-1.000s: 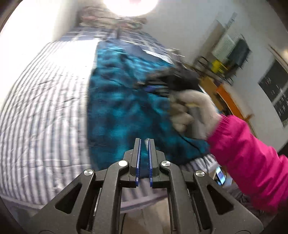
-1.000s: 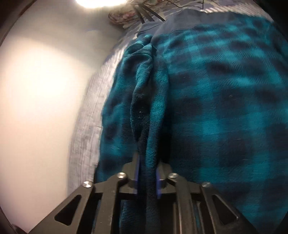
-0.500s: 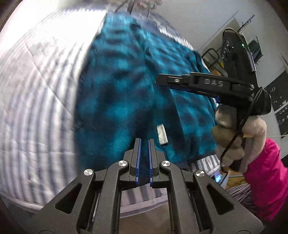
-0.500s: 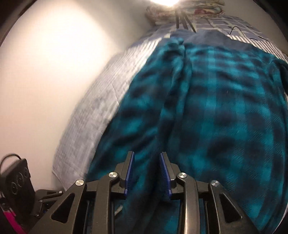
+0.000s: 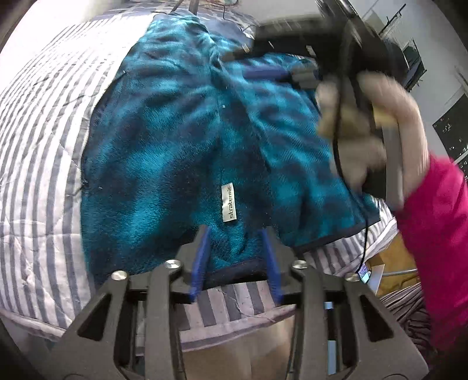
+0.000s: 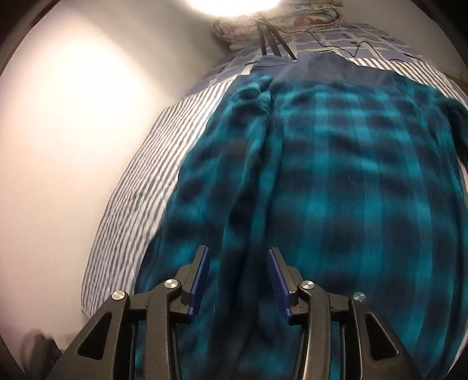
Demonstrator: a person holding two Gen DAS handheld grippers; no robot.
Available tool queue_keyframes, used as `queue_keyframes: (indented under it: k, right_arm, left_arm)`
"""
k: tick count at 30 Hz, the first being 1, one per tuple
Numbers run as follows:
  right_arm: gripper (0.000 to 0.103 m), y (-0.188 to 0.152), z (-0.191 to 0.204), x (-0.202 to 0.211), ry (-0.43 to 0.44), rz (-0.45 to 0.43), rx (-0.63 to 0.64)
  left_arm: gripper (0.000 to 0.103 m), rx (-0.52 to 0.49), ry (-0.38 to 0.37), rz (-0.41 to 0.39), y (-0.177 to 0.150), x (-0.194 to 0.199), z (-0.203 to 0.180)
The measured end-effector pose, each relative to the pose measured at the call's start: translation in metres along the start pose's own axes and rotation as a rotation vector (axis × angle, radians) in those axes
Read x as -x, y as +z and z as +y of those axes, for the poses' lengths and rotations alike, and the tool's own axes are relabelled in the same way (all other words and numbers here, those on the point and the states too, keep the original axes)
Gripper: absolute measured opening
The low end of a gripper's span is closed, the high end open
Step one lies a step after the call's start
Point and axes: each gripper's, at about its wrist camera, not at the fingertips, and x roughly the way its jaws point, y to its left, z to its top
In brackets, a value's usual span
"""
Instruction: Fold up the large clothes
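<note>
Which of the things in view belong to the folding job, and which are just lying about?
Part of the job:
- teal plaid fleece garment, spread on the bed
- left hand-held gripper, open over its hem
- right hand-held gripper, open

Just lying about:
- striped bedspread
- patterned bedding pile
- tripod legs

Bare striped bedcover [image 5: 38, 175] lies free along the wall side of the teal plaid garment [image 5: 175, 140]. A white wall [image 6: 73, 146] bounds that side. Folded bedding [image 6: 278, 23] and black tripod legs [image 6: 273, 39] block the far end
</note>
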Motion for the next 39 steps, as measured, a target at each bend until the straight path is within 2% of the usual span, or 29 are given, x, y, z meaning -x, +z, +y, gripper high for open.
queue_keyframes:
  k: [1, 3, 5, 9, 10, 14, 18, 20, 23, 24, 25, 26, 27, 28, 30, 32, 35, 39]
  right_arm:
    - [0.044, 0.008, 0.001, -0.005, -0.004, 0.005, 0.000]
    - [0.044, 0.020, 0.001, -0.012, -0.019, 0.004, 0.003]
    - [0.044, 0.031, 0.004, -0.022, -0.031, 0.008, 0.013]
    - [0.043, 0.044, 0.006, -0.046, -0.099, 0.037, 0.035]
    - [0.039, 0.045, 0.005, -0.051, -0.108, 0.049, 0.035]
    - [0.034, 0.048, 0.001, -0.061, -0.114, 0.067, 0.047]
    - [0.034, 0.049, -0.003, -0.064, -0.105, 0.071, 0.046]
    - [0.034, 0.051, -0.003, -0.063, -0.104, 0.071, 0.051]
    - [0.033, 0.053, -0.001, -0.065, -0.108, 0.074, 0.058]
    - [0.030, 0.053, -0.001, -0.066, -0.106, 0.074, 0.057]
    - [0.022, 0.053, -0.001, -0.066, -0.099, 0.074, 0.053]
    - [0.018, 0.054, -0.001, -0.065, -0.091, 0.075, 0.049]
    - [0.009, 0.054, -0.002, -0.064, -0.085, 0.074, 0.046]
    - [0.007, 0.055, -0.003, -0.059, -0.063, 0.063, 0.043]
    - [0.006, 0.058, -0.004, -0.050, -0.017, 0.037, 0.048]
    - [0.006, 0.061, -0.009, -0.047, -0.005, 0.027, 0.040]
    - [0.007, 0.056, -0.016, -0.059, -0.039, 0.051, 0.021]
    - [0.027, 0.051, -0.022, -0.062, -0.085, 0.057, 0.015]
  left_arm:
    - [0.026, 0.009, -0.005, 0.006, -0.001, -0.002, 0.001]
    - [0.015, 0.012, -0.005, 0.005, -0.001, -0.004, 0.001]
    - [0.010, -0.001, 0.007, -0.002, -0.001, -0.005, -0.001]
    - [0.009, -0.014, 0.015, -0.028, -0.005, 0.002, -0.007]
    - [0.009, -0.012, 0.014, -0.035, -0.007, 0.006, -0.009]
    - [0.018, -0.013, 0.044, -0.060, -0.008, 0.010, -0.010]
    - [0.019, 0.047, 0.018, -0.026, -0.012, 0.005, -0.004]
    - [0.019, 0.021, 0.038, -0.036, -0.007, 0.002, -0.005]
    - [0.004, -0.014, 0.059, -0.028, -0.006, -0.005, -0.009]
    - [0.001, -0.015, 0.061, -0.038, -0.006, -0.003, -0.011]
    - [0.000, -0.017, 0.060, -0.046, -0.006, 0.001, -0.013]
    - [0.000, -0.013, 0.040, -0.064, -0.007, 0.009, -0.016]
    - [0.000, -0.006, 0.001, -0.093, -0.008, 0.022, -0.022]
    - [0.000, -0.025, -0.020, -0.121, -0.008, 0.032, -0.032]
    - [0.000, -0.109, -0.007, -0.173, -0.008, 0.040, -0.054]
    - [0.000, -0.097, -0.017, -0.133, -0.006, 0.025, -0.055]
    - [0.000, -0.061, -0.028, -0.056, -0.008, -0.003, -0.046]
    - [0.000, -0.083, -0.025, -0.043, -0.013, -0.015, -0.043]
